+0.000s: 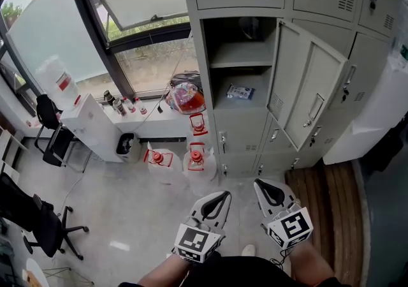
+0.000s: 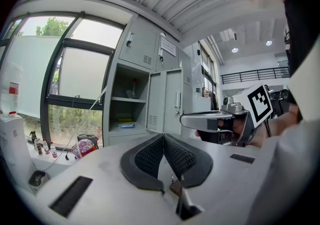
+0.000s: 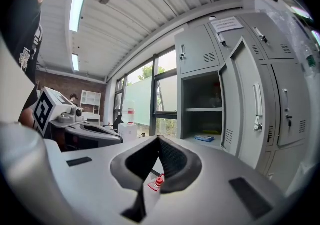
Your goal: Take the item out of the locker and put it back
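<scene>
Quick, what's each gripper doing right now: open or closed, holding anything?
Left gripper: closed, holding nothing.
Right gripper: closed, holding nothing.

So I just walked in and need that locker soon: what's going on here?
A person stands facing the open locker, tongs in each hand. The left tongs and right tongs are both shut and empty, short of the locker. A blue packet lies on its lower shelf, untouched; the door hangs open.
</scene>
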